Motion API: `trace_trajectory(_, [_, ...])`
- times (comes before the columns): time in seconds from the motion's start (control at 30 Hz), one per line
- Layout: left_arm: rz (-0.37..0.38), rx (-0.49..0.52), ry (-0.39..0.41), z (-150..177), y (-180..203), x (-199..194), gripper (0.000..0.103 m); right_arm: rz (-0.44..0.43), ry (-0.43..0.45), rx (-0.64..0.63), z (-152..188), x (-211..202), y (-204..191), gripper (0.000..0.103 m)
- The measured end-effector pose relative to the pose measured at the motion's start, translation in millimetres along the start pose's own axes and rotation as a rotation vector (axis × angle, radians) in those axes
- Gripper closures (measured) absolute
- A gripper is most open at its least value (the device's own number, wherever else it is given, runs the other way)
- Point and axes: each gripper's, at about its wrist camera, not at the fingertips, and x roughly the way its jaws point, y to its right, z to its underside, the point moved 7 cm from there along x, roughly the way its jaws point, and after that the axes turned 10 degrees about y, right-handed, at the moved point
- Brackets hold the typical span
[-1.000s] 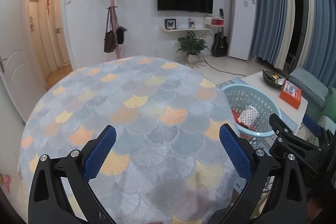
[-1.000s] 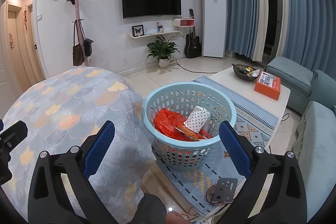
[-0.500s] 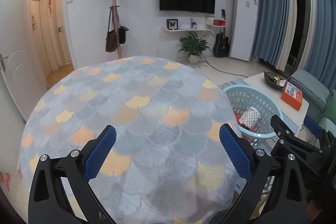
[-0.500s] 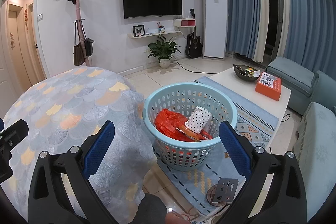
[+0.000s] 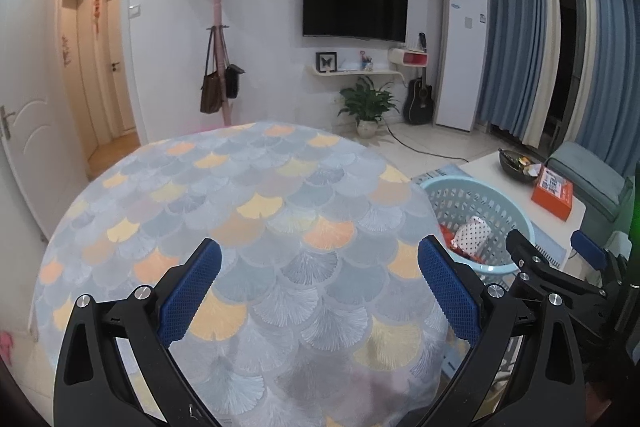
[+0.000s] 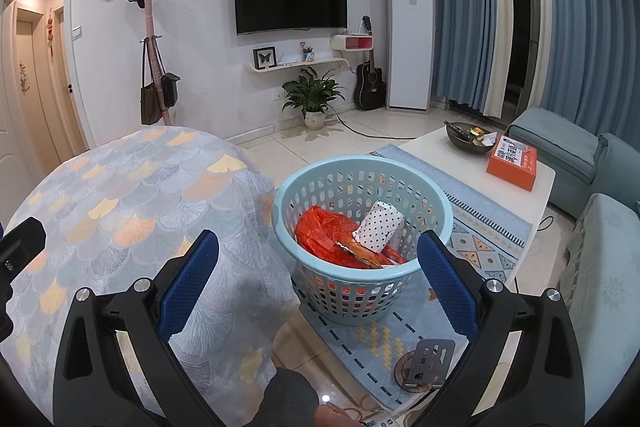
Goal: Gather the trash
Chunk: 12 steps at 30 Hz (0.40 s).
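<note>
Both hand-held grippers, left (image 5: 318, 291) and right (image 6: 316, 287), hover wide apart and empty; the pale-blue perforated plastic basket (image 6: 362, 291) holds the trash, so the round fan-patterned bench (image 5: 240, 219) merits a final scan.

Both wrist views face the TV wall; left over the table (image 5: 256, 211), right toward the basket (image 6: 362, 171).

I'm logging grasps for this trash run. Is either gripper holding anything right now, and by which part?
Nothing is held. The left gripper and right gripper are both open and empty; the trash lies in the basket.
</note>
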Motion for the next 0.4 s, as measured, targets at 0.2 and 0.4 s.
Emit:
trace_trajectory(0.2, [-0.006, 0.012, -0.007, -0.6, 3.3, -0.2, 0.007, -0.002, -0.004, -0.002, 0.6, 0.5, -0.3, 0.008])
trace_trajectory(0.4, [-0.017, 0.013, -0.015, -1.1, 2.9, -0.6, 0.007, -0.007, -0.004, -0.005, 1.6, 0.4, -1.3, 0.008])
